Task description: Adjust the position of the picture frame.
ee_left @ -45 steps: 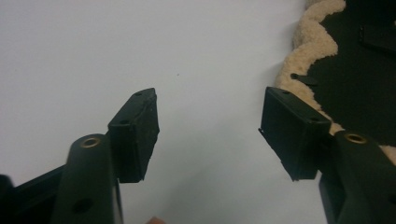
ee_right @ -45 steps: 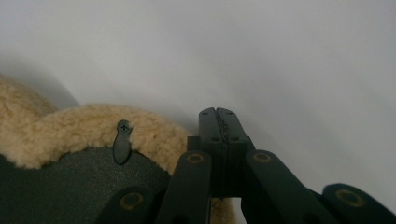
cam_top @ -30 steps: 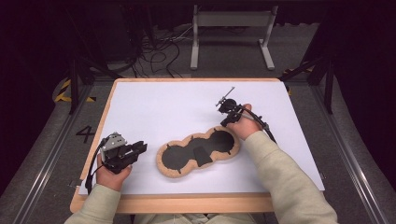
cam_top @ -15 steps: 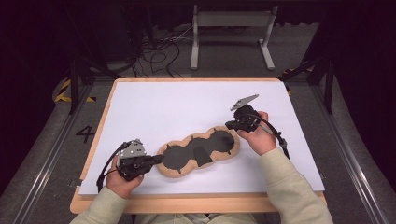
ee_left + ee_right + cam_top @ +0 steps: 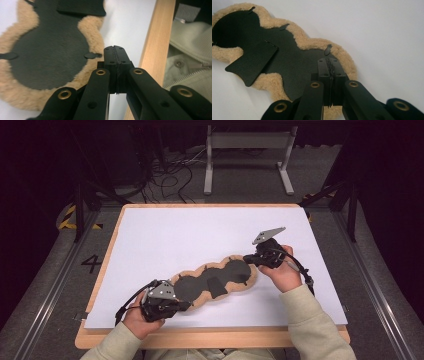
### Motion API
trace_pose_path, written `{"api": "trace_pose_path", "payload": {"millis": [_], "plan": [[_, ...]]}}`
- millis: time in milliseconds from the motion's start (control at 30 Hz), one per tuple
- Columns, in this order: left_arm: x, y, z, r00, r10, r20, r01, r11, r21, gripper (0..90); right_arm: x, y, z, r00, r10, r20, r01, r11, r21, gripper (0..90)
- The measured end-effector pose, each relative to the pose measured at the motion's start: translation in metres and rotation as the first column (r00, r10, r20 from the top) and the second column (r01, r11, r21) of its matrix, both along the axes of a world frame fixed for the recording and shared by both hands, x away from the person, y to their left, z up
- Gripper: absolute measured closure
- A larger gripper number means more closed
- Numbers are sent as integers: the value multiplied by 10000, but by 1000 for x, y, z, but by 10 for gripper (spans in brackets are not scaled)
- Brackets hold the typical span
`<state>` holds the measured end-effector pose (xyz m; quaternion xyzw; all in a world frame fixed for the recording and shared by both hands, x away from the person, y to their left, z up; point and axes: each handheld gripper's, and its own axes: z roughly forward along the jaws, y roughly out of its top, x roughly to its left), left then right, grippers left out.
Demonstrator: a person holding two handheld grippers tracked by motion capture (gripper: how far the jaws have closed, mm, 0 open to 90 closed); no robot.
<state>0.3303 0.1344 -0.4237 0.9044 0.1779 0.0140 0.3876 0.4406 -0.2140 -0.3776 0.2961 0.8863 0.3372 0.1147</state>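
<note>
In the high view, the left claw lies low and level at the near-left end of a long fleece-edged black pad, while the right claw meets its far-right end; the pad stretches between them on the white table. In the left gripper view, the left claw is clenched with nothing between its jaws, the pad's fleece rim just left of it. In the right gripper view, the right claw is clenched over the pad's end, whether gripping it I cannot tell.
</note>
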Motion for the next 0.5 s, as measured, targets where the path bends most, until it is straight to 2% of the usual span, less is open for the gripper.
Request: {"api": "trace_pose_path", "payload": {"millis": [133,167,200,367,433,500], "plan": [[0,-5,-3,9995,-279,-128,284,9990,336,900,-3,1,0,10000,78,-2,-78,9999,-86,895],[0,-7,-5,9994,-286,-215,298,9980,552,900,-3,1,0,10000,54,10,-54,10000,-65,895],[0,-7,-5,9994,-286,-215,298,9980,552,900,-3,1,0,10000,54,10,-54,10000,-65,895],[2,-14,-13,9979,-484,-437,537,9901,1299,900,-7,-1,4,9995,-96,289,95,10000,29,894],[2,-15,-14,9982,-360,-484,427,9886,1441,900,-7,-2,4,9995,-109,294,108,9999,18,893],[4,-16,-17,9995,-78,-305,131,9842,1767,900,-7,-3,4,9995,-134,271,133,9999,28,893]]}}
